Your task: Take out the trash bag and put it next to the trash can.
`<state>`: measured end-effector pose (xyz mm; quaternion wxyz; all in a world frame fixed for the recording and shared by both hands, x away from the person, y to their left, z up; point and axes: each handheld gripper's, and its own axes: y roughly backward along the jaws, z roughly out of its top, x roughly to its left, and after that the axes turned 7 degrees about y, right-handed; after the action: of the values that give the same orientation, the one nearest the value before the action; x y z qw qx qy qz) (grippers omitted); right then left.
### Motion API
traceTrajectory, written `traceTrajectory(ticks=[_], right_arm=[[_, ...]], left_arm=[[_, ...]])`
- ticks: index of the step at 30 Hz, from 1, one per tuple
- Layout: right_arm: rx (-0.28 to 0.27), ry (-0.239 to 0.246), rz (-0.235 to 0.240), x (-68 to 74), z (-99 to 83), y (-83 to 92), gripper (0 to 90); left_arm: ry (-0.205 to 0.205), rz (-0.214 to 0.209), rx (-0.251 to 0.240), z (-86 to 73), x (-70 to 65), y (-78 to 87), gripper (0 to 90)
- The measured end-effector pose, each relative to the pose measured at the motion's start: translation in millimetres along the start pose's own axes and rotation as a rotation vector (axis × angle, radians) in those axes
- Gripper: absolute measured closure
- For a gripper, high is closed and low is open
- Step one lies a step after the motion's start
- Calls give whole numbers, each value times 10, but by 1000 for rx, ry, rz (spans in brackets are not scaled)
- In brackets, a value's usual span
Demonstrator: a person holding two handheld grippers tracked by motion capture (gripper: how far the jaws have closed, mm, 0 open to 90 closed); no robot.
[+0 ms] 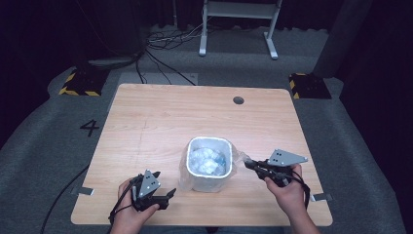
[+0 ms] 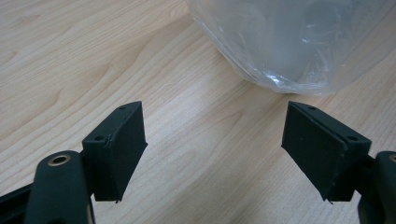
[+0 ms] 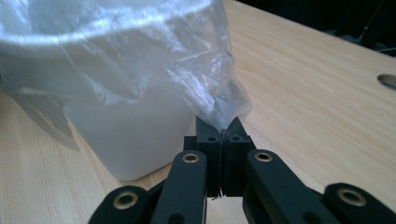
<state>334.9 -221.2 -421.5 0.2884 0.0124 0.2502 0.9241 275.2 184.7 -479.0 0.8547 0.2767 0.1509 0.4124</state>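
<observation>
Bin with clear liner sits lower centre of the high view, bare bench above. Left gripper fingers spread wide, empty, liner upper right. Right gripper fingers pinch the liner's fold at centre.

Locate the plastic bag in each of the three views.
High view: bag lines the white bin, centre.
Left gripper view: bag at top right, beyond the open fingers.
Right gripper view: bag upper left, its edge pinched by the right gripper.
Shared landmark: wooden table.
</observation>
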Motion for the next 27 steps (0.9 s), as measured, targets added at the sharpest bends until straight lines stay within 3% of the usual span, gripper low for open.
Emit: traceTrajectory(ticks=[16, 27], right_arm=[[-82, 93, -45, -51, 491, 138, 880], [-152, 153, -24, 56, 998, 68, 883]], left_arm=[[32, 17, -2, -61, 60, 98, 211], [20, 11, 3, -50, 35, 78, 210]])
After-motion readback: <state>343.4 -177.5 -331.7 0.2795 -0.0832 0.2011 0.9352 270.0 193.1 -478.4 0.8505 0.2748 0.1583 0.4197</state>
